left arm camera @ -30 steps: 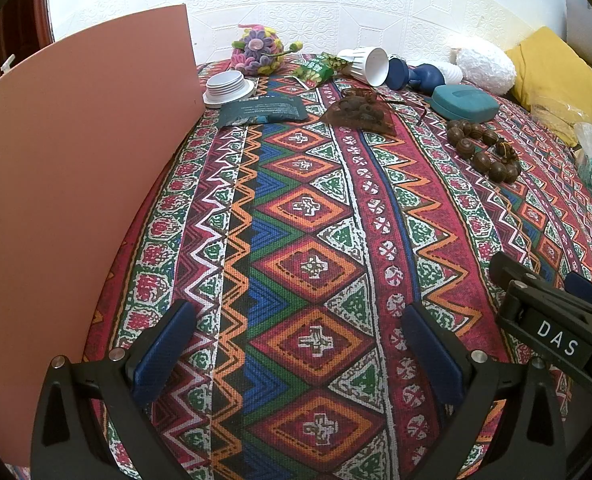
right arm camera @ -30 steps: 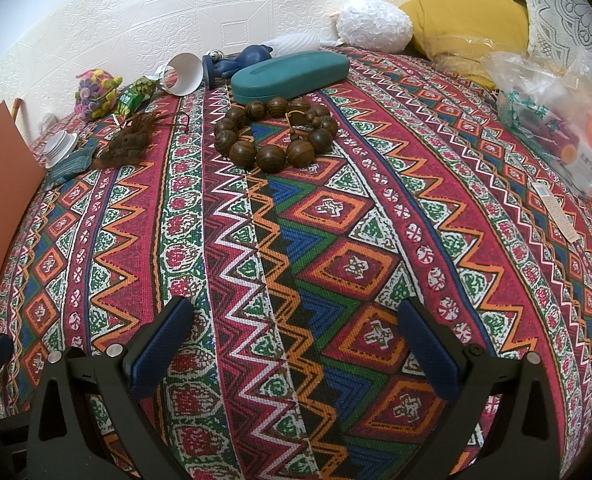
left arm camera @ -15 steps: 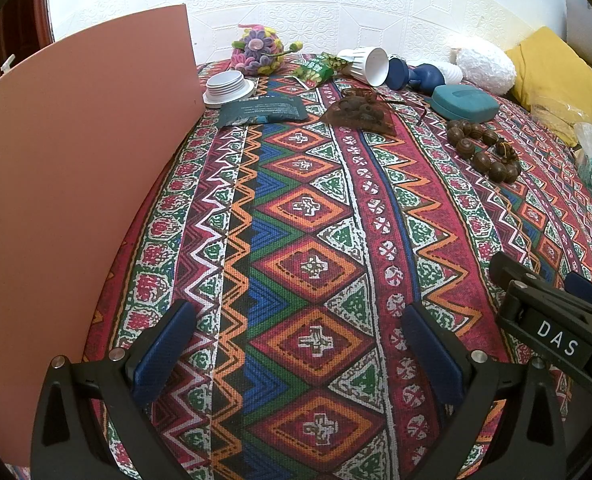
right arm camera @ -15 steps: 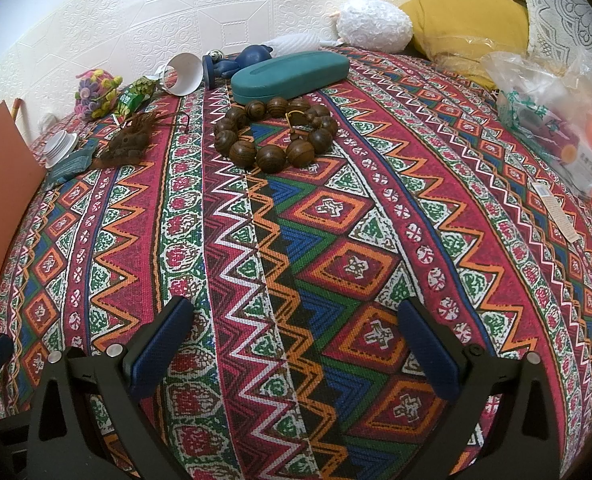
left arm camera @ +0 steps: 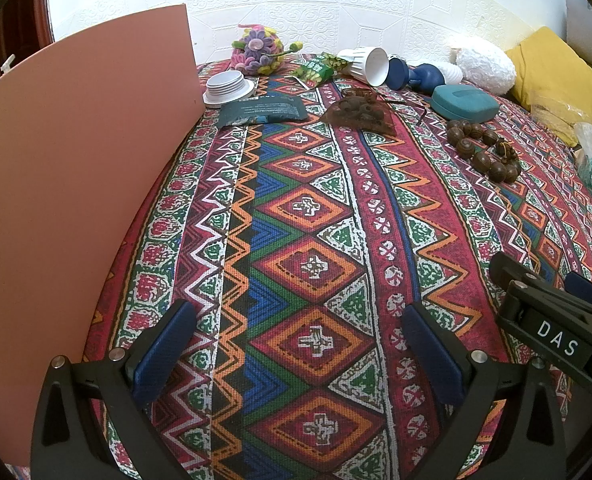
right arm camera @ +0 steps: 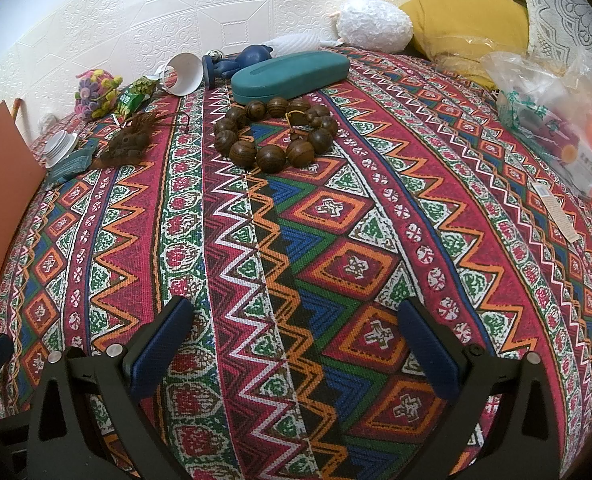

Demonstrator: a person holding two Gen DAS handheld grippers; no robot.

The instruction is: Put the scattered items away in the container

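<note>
Right wrist view showed the right claw and left claw both wide and empty over the patterned bedspread, the wooden bead bracelet lying beside the teal case.

White capital letters "DAS" stand on a black label on the right hand-held gripper, seen just to the right of the left hand-held gripper. Print on the green snack packet, the dark pouch and the plastic bag is too small or blurred to read.

Coarse woven cloth; glossy wooden beads; matt teal case.
</note>
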